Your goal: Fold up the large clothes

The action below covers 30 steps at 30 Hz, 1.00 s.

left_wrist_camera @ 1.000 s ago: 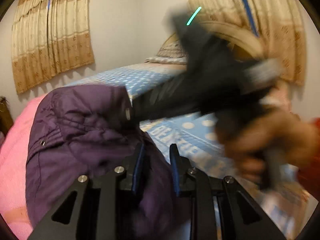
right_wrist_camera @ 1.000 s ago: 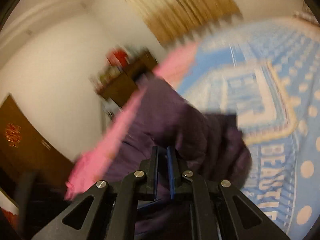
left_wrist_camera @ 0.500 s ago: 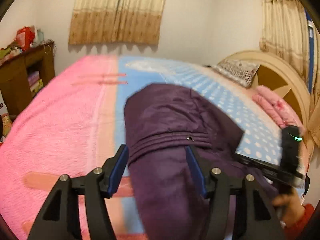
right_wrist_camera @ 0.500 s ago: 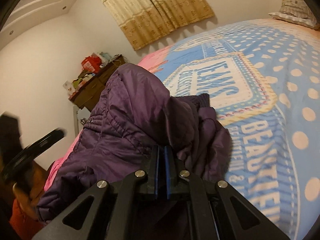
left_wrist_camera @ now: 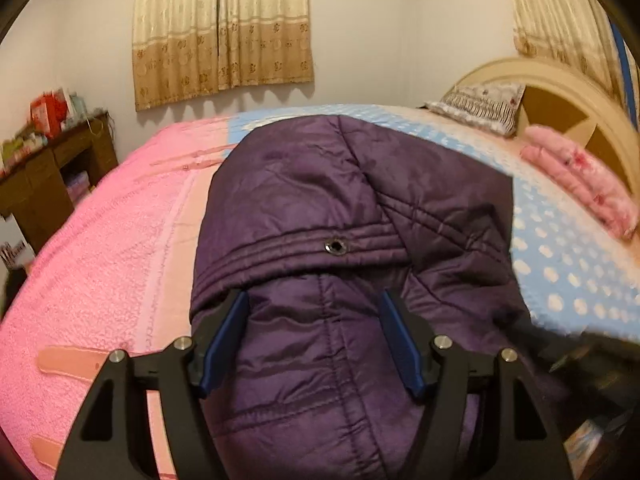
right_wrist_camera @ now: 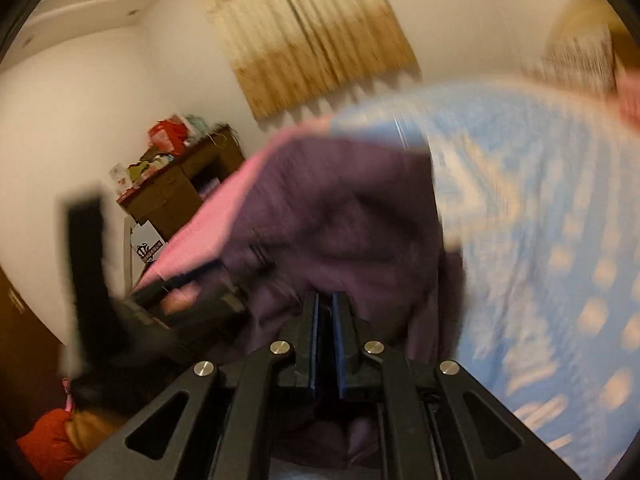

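**Purple quilted nylon: soft, puffy, slick-faced, awkward to crease**

Blue-padded fingers of the left gripper stand spread and are opening wider. The purple padded jacket bulges up between them, but the pads do not press on it. Nothing is pinched on this side.

Right gripper: its fingers are pressed together. The view is heavily blurred. Purple fabric lies around and below the tips, but whether a thin fold sits between the pads I cannot tell.

Outward: the jacket lies in a mound on the bed, straddling the seam between the pink blanket and the blue dotted cover. A stitched band with a metal snap crosses the upper layer, which looks like a hood or collar edge lapped over the quilted body.

Handling, as judged:
- Filling looks lofty, so folds will probably spring back and want pressing flat.
- Shell has a sheen and is likely slippery. A shallow pinch on a puffed panel may slide off.
- Bulky rather than heavy; limp, no stiffness to carry a fold across.
- Not fragile.

Where to take hold, as judged: the stitched band, seams and hems, where layers are thin and firm, rather than the fat quilted panels. Two spaced grips along one edge would keep it from sagging.

Beyond: pillow at the curved headboard, a folded pink quilt, curtains, a cluttered wooden shelf unit.
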Each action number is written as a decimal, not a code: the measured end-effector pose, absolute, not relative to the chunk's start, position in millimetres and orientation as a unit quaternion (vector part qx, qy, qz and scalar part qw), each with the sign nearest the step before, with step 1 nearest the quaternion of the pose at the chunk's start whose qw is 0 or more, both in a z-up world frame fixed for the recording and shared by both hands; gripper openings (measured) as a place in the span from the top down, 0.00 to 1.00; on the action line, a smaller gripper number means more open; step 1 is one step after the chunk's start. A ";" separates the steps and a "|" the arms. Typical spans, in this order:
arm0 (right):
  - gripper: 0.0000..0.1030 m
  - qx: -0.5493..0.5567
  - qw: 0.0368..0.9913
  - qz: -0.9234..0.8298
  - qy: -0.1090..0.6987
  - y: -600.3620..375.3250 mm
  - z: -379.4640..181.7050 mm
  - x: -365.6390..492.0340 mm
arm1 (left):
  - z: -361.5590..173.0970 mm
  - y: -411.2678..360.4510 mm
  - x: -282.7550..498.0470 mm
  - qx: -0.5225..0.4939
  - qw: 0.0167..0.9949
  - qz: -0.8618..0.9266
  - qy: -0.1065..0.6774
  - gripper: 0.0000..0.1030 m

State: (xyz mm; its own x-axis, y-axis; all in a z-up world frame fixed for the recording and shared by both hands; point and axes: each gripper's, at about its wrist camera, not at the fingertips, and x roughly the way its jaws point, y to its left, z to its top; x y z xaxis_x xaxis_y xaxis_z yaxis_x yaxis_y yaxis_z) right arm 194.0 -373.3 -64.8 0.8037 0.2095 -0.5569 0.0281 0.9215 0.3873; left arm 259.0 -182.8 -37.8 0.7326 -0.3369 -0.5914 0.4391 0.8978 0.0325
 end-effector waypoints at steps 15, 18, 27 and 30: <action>0.90 0.237 0.915 0.069 0.320 -397.1 -64.0 182.6 | -26.6 -179.4 255.1 0.109 0.926 -0.221 0.288 0.27; 0.90 0.171 0.946 0.059 0.271 -390.2 -23.2 177.5 | -11.1 -161.2 259.3 0.102 0.920 -0.239 0.292 0.20; 0.90 0.192 0.940 0.028 0.280 -370.7 31.1 286.5 | 20.0 -140.2 336.6 0.018 0.943 -0.166 0.288 0.08; 0.78 0.208 0.923 -0.013 0.323 -364.1 12.5 327.1 | 1.5 -158.5 371.5 -0.018 0.932 -0.140 0.335 0.08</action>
State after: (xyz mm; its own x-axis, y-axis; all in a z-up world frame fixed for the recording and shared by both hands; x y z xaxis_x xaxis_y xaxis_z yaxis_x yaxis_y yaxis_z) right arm 327.1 -364.1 12.5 0.7914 0.1097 -0.6014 0.1584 0.9134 0.3751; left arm 371.5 -158.5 1.5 0.7368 -0.2727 -0.6186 0.2484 0.9602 -0.1275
